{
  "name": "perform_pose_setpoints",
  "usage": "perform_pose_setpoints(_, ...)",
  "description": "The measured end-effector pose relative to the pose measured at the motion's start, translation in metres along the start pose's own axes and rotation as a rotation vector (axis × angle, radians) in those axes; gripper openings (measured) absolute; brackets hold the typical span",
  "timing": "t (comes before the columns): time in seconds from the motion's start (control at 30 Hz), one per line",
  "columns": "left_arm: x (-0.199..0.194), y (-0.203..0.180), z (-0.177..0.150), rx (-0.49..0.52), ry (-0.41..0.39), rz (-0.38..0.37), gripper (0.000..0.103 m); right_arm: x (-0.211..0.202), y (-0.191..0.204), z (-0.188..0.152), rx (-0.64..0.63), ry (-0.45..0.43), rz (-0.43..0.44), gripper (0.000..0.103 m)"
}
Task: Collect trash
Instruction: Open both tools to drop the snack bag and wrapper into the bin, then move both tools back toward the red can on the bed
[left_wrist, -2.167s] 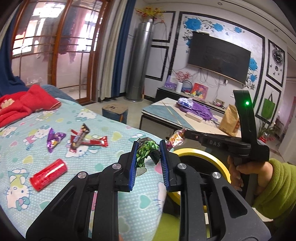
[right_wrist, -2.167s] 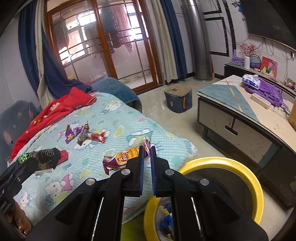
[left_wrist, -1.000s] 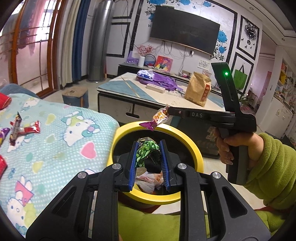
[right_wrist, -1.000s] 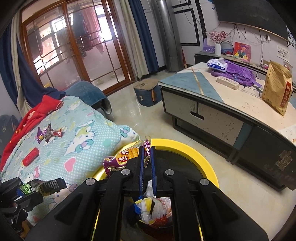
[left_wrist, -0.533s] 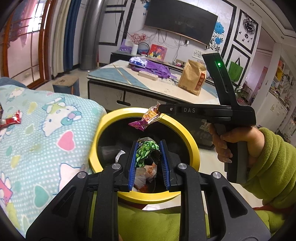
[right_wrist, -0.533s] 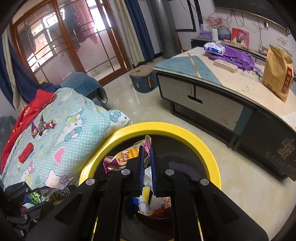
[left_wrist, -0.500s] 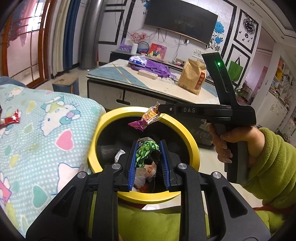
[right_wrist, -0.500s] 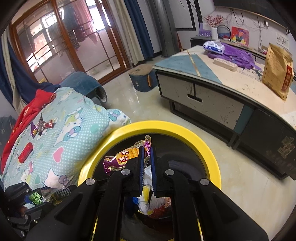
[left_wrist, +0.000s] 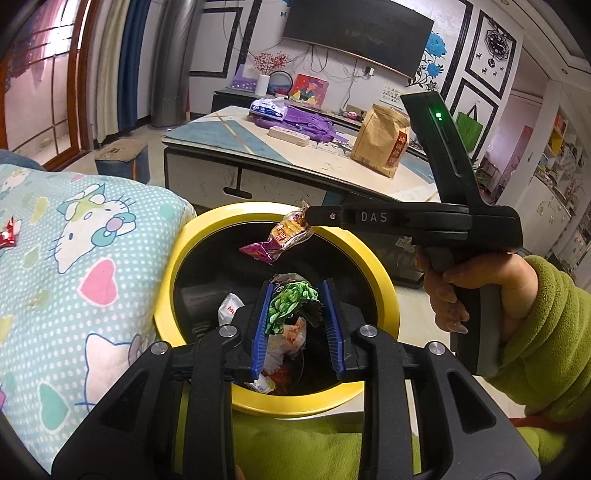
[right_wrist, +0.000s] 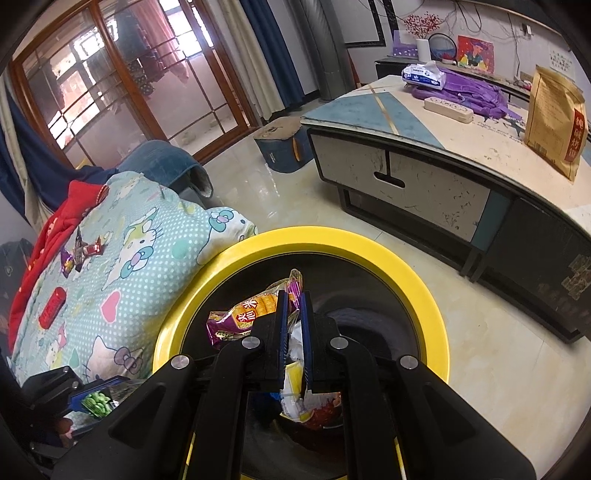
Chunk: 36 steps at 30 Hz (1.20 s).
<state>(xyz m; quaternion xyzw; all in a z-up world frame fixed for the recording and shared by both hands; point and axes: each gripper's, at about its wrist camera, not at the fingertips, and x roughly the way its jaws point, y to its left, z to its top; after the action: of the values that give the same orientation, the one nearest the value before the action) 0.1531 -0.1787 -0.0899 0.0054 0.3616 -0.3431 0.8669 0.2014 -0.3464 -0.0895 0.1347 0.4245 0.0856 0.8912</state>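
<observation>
Bedspread (left_wrist: 74, 258) touches yellow bin (left_wrist: 384, 291); table (left_wrist: 258, 147) behind.

A yellow-rimmed black bin (left_wrist: 384, 291), a green-printed wrapper (left_wrist: 290, 304), a purple-orange wrapper (left_wrist: 280, 240), a mint polka-dot cat-print blanket (left_wrist: 74, 258).

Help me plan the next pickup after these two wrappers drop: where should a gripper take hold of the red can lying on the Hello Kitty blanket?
Grip the red can across its round middle, coming down from above. It lies flat on its side on the blanket, so its long sides are open while its underside sinks into soft fabric. Jaws should straddle its short width.
</observation>
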Motion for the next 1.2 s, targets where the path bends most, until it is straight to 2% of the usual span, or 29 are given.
perform_pose_setpoints(0.07, 0.001, 0.002, 0.001, -0.007, -0.001, 0.002, 0.023, 0.0, -0.002, 0.0, 0.013, 0.002, -0.001, 0.008)
perform_pose_setpoints(0.1, 0.001, 0.004, 0.001, -0.011, -0.001, 0.003, 0.028, 0.0, -0.004, 0.001, 0.02, 0.002, -0.002, 0.009)
perform_pose_setpoints(0.23, 0.0, 0.006, 0.002, -0.023, -0.008, 0.012, 0.041, -0.001, -0.005, 0.001, 0.04, 0.001, 0.003, 0.027)
perform_pose_setpoints(0.27, -0.002, 0.007, 0.002, -0.028, -0.014, 0.016, 0.047, -0.001, -0.005, 0.001, 0.044, -0.002, 0.003, 0.033)
perform_pose_setpoints(0.3, -0.003, 0.008, 0.002, -0.033, -0.02, 0.022, 0.059, -0.002, -0.006, 0.001, 0.049, -0.004, 0.005, 0.036)
perform_pose_setpoints(0.33, -0.005, 0.01, 0.002, -0.043, -0.03, 0.027, 0.064, -0.003, -0.006, 0.001, 0.055, -0.008, 0.008, 0.04)
perform_pose_setpoints(0.37, -0.008, 0.012, 0.001, -0.053, -0.039, 0.03, 0.071, -0.004, -0.007, 0.002, 0.057, -0.011, 0.008, 0.041)
perform_pose_setpoints(0.43, -0.013, 0.015, 0.002, -0.07, -0.054, 0.037, 0.077, -0.005, -0.007, 0.003, 0.058, -0.017, 0.006, 0.043)
perform_pose_setpoints(0.5, -0.018, 0.018, 0.001, -0.086, -0.071, 0.052, 0.092, -0.007, -0.007, 0.003, 0.061, -0.024, 0.005, 0.047)
perform_pose_setpoints(0.83, -0.041, 0.033, 0.002, -0.128, -0.121, 0.123, 0.092, -0.02, 0.011, 0.007, 0.016, -0.074, 0.024, 0.057)
perform_pose_setpoints(1.2, -0.067, 0.045, 0.008, -0.134, -0.189, 0.205, 0.092, -0.04, 0.04, 0.009, -0.049, -0.151, 0.081, 0.058)
